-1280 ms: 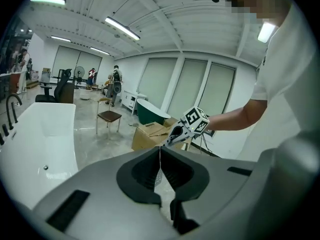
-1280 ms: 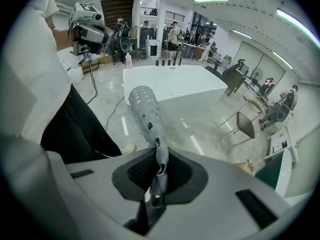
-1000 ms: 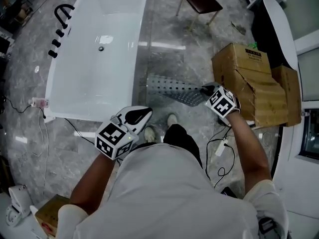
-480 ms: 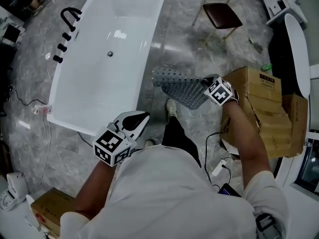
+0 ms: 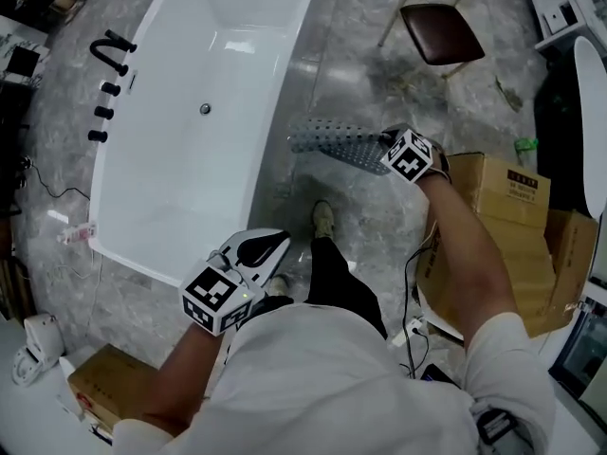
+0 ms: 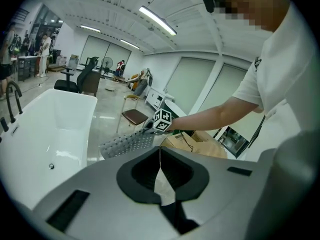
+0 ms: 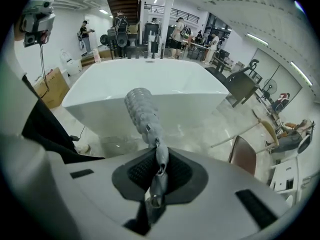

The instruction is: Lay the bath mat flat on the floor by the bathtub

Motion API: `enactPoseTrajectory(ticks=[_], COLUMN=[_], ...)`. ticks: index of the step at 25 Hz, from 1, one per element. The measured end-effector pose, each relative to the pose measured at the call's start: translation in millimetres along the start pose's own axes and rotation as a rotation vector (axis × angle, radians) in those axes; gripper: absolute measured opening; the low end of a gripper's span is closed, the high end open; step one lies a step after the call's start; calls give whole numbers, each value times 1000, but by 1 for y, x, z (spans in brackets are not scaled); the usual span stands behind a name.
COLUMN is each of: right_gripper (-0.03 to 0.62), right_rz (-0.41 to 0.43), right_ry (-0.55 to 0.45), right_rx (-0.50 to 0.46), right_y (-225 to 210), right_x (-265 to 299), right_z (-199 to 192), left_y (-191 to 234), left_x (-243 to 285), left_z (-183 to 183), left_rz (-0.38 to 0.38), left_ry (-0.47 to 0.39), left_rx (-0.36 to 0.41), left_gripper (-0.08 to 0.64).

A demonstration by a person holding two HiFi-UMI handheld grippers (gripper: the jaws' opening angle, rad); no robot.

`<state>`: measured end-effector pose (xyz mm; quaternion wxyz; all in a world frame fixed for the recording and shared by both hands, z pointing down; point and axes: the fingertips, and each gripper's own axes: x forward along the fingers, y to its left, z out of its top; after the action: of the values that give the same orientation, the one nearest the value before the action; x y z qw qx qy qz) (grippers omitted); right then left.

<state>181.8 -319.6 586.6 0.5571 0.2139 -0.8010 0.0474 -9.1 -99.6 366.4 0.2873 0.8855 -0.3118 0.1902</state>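
Right gripper (image 7: 157, 170) has its jaws clamped tight on one edge of the grey bath mat (image 7: 142, 109). The mat sticks out from there toward the bathtub (image 7: 200, 94), up in the air rather than on the floor. In the head view it sits right by the tub's long side. Left gripper (image 6: 160, 156) has its jaws pressed together on nothing, near the tub's closest corner. A chair (image 5: 441, 34) and cardboard boxes (image 5: 503, 207) are beyond the mat, well apart from the tub.
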Motion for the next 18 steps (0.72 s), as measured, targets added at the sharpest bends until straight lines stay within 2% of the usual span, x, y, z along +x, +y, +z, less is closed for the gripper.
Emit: enactPoseTrajectory(ticks=[10, 15, 18], right_gripper=[40, 40, 40], right_rz=[-67, -87, -89], right_ry=[7, -4, -12], right_rx=[-46, -60, -67], right_y=[-149, -193, -203], right_x=[84, 122, 149], right_z=[32, 48, 55], left_y=[52, 70, 77], left_x=[68, 91, 101], left_z=[39, 42, 38], left_rz=[10, 18, 13], left_ry=[46, 73, 89], left_rx=[-53, -84, -107], left_gripper=[18, 18, 18])
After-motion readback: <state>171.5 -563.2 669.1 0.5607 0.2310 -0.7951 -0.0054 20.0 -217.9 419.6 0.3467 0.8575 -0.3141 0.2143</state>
